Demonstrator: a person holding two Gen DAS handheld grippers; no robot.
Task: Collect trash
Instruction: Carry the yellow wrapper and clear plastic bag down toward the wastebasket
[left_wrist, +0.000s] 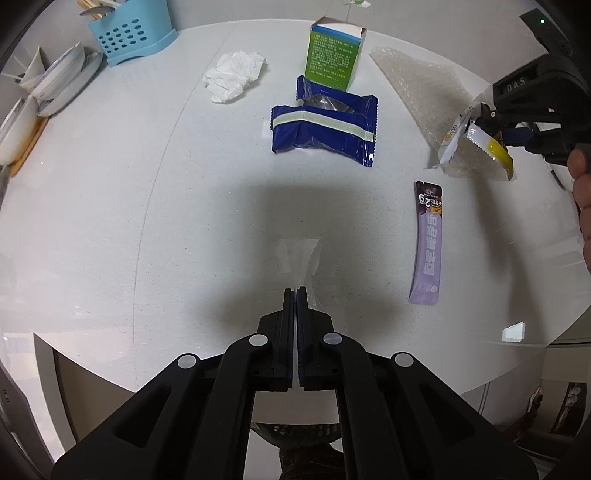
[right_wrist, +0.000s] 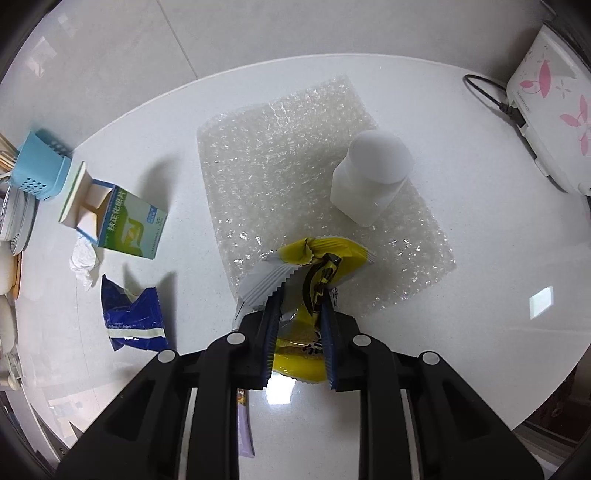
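My left gripper (left_wrist: 296, 291) is shut on a thin clear plastic wrapper (left_wrist: 299, 256) that hangs over the white table. My right gripper (right_wrist: 298, 301) is shut on a yellow and white snack wrapper (right_wrist: 317, 258) and holds it above a sheet of bubble wrap (right_wrist: 280, 155); it also shows at the right of the left wrist view (left_wrist: 480, 122). On the table lie a blue wrapper (left_wrist: 325, 125), a purple sachet (left_wrist: 426, 243), a crumpled white tissue (left_wrist: 234, 75) and an open green and white carton (left_wrist: 334, 55).
A white plastic jar (right_wrist: 369, 177) stands on the bubble wrap. A blue utensil holder (left_wrist: 125, 29) and stacked dishes (left_wrist: 55, 81) sit at the far left. A white appliance with pink flowers (right_wrist: 550, 107) and its cable are at the far right. The table's front edge (left_wrist: 110, 369) is close.
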